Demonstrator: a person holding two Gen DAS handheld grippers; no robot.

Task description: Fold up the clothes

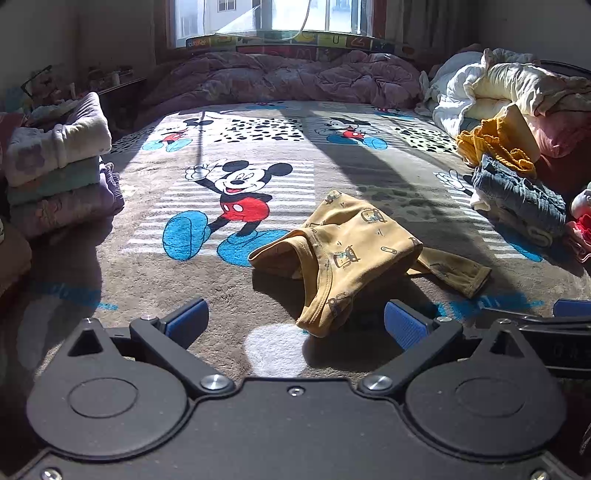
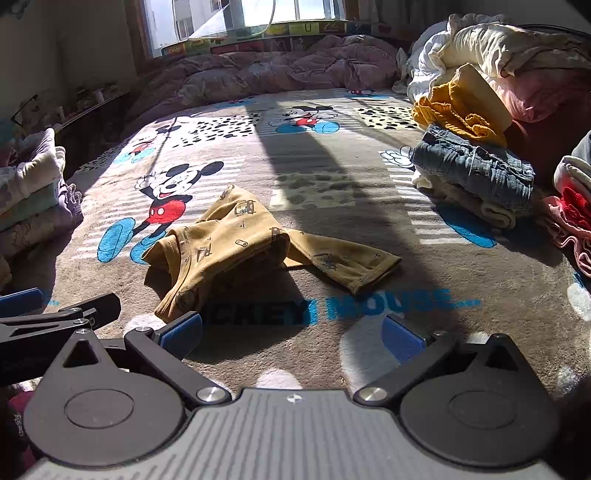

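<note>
Our left tool (image 1: 295,325) and right tool (image 2: 291,332) both gape apart, empty. The shirt (image 1: 354,243) lies crumpled mid-bed, just beyond them: light, limp cotton; we'd pinch its near hem and right sleeve.

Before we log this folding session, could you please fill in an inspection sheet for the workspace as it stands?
Surface: Mickey Mouse blanket covering the bed, partly in sun, partly in shadow.
Job's things: yellow printed shirt lies crumpled mid-blanket, one sleeve out to the right; nothing holds it.
Clutter: folded stack at left; denim piece and an unsorted clothes heap at right; pink quilt bunched at the far end.
Grippers: left gripper and right gripper both open, hovering short of the shirt.
Cables: a thin white cord hangs at the window.
Surroundings: sunlit window, cluttered side shelf at left.
</note>
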